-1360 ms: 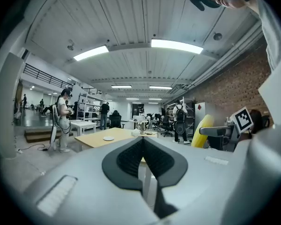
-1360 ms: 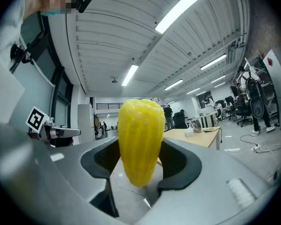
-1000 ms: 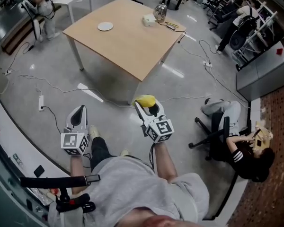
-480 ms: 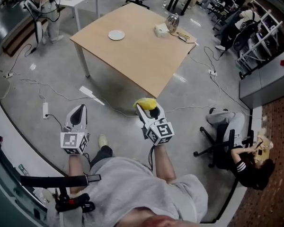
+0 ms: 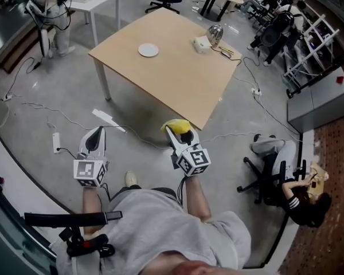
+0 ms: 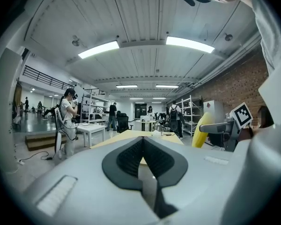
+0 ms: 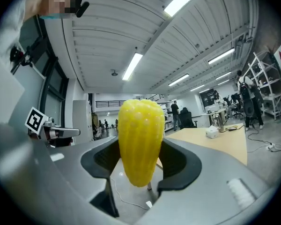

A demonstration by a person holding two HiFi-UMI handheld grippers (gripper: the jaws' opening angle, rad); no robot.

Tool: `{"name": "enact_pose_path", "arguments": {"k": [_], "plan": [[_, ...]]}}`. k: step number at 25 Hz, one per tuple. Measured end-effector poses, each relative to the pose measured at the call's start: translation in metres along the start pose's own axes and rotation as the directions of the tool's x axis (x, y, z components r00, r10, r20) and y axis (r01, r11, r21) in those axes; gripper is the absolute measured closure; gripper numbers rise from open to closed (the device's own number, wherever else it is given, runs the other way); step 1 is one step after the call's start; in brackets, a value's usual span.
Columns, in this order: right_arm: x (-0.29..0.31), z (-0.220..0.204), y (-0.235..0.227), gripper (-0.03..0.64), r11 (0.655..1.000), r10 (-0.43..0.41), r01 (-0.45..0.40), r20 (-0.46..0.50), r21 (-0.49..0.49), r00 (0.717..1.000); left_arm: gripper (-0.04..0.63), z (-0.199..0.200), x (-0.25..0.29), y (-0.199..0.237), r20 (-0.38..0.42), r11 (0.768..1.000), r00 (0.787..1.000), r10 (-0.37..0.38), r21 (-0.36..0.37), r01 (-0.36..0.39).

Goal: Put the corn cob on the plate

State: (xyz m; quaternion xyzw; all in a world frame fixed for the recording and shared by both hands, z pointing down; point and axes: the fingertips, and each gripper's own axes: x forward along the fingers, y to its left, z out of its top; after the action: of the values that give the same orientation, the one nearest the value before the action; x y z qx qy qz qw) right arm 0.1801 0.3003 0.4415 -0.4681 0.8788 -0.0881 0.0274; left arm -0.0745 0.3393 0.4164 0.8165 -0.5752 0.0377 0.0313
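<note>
Yellow corn cob [image 5: 176,124]: is being held upright in the right tool, over the floor just short of the desk's near corner and not yet above the desk top.
Right tool [image 5: 180,133]: is gripping the cob's lower half, with both pads pressing on its sides. The jaws are standing fairly wide around it, and the tool is pointing level toward the desk.
Left tool [image 5: 95,135]: is carrying nothing, with its jaws closed together. It is hanging over the floor to the left of the desk's near corner and is also facing the desk.
Desk [image 5: 178,76]: light wood, is standing with one corner turned toward the person.
Plate [image 5: 148,50]: small and white, is lying bare on the desk toward its far left edge, well apart from the cob.
White box [image 5: 201,45] and shiny metal vessel [image 5: 216,34]: are sitting near the desk's far right corner, well apart from the plate and not blocking a path to it.
Done so far: the pick-up is looking complete, as the cob is secured and off any surface.
Left to do: the cob is waiting to be carried across the desk to the plate, lowered onto it and released.
Progress: judging by the gap to the plate, the task is sitting somewhere around its middle.
Watch point: the cob is standing tall above the pads, so it is likely needing to be tipped flat so that it does not roll off the small plate.
</note>
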Motion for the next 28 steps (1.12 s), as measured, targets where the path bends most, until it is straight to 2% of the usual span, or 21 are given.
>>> {"name": "enact_pose_path", "arguments": {"k": [16, 23, 28], "plan": [[0.079, -0.008, 0.011, 0.357, 0.999, -0.033, 0.033, -0.011, -0.009, 0.999, 0.575, -0.005, 0.029, 0.079, 0.004, 1.000, 1.000, -0.004, -0.019, 0.004], [0.120, -0.011, -0.002, 0.357, 1.000, -0.024, 0.024, -0.019, 0.007, 1.000, 0.575, -0.013, 0.056, 0.109, 0.005, 0.999, 1.000, 0.014, -0.046, -0.014], [0.161, -0.009, -0.021, 0.357, 0.999, -0.031, 0.031, -0.006, 0.010, 1.000, 0.575, -0.009, 0.089, 0.128, -0.007, 1.000, 1.000, 0.012, -0.027, -0.012]]}}
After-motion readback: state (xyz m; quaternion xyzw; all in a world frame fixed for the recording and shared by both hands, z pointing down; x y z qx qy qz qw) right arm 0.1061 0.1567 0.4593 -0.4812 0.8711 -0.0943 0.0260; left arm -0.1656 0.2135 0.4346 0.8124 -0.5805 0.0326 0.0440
